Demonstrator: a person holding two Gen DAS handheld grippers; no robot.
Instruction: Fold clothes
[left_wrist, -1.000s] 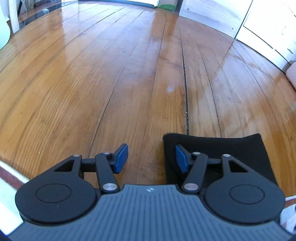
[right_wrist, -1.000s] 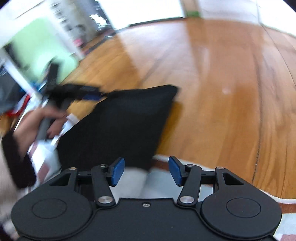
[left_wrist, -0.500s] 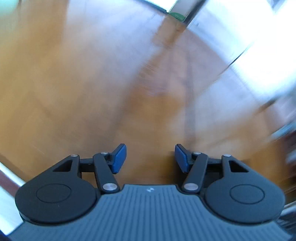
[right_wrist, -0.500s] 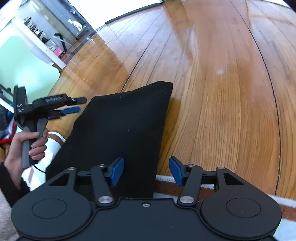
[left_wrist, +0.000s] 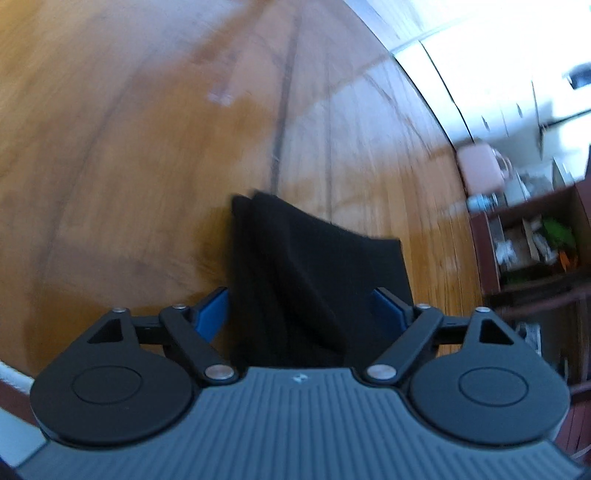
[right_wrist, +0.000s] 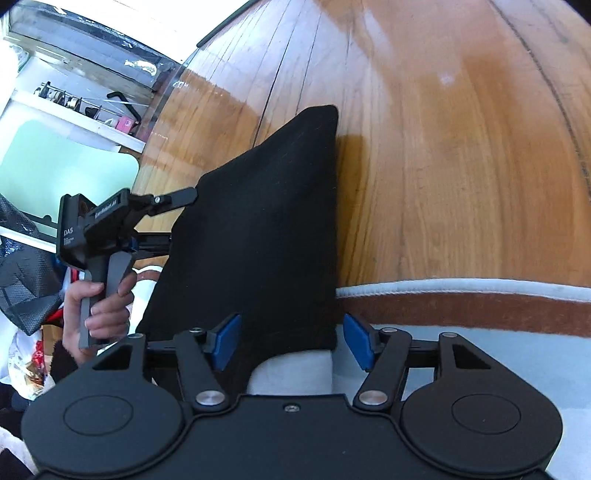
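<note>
A folded black garment (right_wrist: 266, 229) lies half on the wooden floor and half on a rug; it also shows in the left wrist view (left_wrist: 317, 273). My left gripper (left_wrist: 303, 314) is open, its blue pads on either side of the garment's edge. In the right wrist view the left gripper (right_wrist: 173, 218) sits at the garment's left side, held by a hand. My right gripper (right_wrist: 291, 343) is open over the garment's near edge, with cloth between its jaws.
A rug with a white and brown border (right_wrist: 461, 295) lies under the near part of the garment. A dark wooden shelf unit (left_wrist: 535, 251) stands at the right. A white shelf and green panel (right_wrist: 55, 162) stand at the left.
The left gripper has swung right and now straddles the garment's edge. The right gripper has moved closer to the garment's near edge. Both stay open.
</note>
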